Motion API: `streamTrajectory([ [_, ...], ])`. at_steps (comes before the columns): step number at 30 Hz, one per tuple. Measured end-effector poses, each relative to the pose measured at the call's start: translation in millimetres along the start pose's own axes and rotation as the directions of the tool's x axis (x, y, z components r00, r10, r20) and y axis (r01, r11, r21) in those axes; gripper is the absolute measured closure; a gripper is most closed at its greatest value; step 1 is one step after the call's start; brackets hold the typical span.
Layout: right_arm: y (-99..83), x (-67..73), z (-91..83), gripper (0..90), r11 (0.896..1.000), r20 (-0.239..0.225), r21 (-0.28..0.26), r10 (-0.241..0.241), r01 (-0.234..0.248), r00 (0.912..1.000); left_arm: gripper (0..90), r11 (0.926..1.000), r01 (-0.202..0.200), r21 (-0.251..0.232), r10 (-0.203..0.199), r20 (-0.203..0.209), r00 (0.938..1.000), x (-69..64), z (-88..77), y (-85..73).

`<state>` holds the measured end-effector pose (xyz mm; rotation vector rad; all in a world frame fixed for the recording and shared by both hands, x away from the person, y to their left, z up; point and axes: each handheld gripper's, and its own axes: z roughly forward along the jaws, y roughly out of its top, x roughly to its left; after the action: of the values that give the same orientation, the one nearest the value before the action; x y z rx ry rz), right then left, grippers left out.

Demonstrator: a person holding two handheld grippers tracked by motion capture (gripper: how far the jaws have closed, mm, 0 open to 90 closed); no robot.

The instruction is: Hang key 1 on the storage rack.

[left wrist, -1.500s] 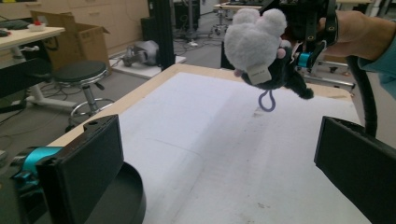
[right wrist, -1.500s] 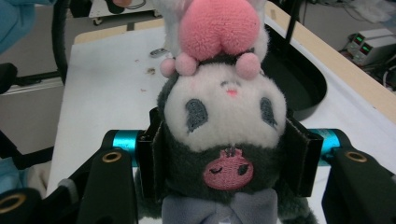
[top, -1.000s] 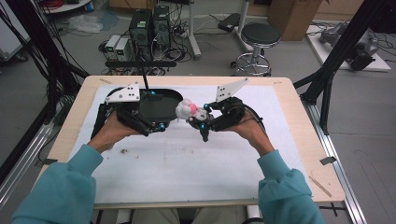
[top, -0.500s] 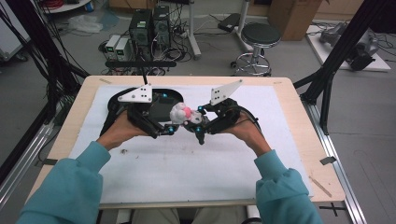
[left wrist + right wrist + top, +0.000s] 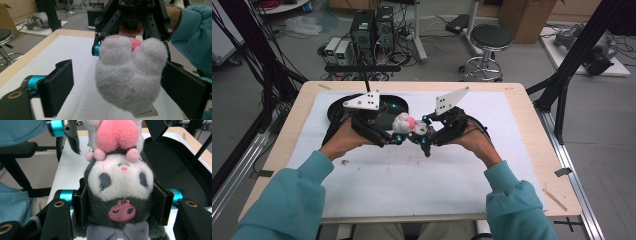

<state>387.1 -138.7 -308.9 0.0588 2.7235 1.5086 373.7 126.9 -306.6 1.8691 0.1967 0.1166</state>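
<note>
Both claws have shifted slightly toward 6 o'clock over the desk; right claw pinches grey-and-white plush doll, left claw, spread, has just been closing around its legs—early release risks dropping.

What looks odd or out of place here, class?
The plush toy hangs upside down above the white mat, its head clamped in the right gripper. The left gripper brackets its white legs without touching, and a tag dangles below.
</note>
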Motion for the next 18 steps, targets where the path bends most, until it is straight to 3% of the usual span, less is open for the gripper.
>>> streamTrajectory([
  [7, 0.1, 0.1, 0.9, 42.7, 1.000, -0.010, 0.001, -0.003, 0.003, 0.9999, 23.1, 1.0000, 0.003, 0.003, -0.003, 0.003, 1.0000, 0.6, -1.0, -0.3],
  [15, 0.3, 0.3, 2.1, 42.6, 1.000, -0.010, 0.007, -0.014, 0.014, 0.9999, 34.3, 0.9998, 0.014, 0.015, -0.015, 0.034, 0.9993, 1.2, -1.9, -1.0],
  [18, -0.1, 0.0, 2.0, 42.6, 1.000, -0.007, 0.009, -0.009, 0.009, 0.9999, 43.9, 0.9999, -0.003, 0.016, 0.002, 0.053, 0.9986, -0.2, -2.5, -0.8],
])
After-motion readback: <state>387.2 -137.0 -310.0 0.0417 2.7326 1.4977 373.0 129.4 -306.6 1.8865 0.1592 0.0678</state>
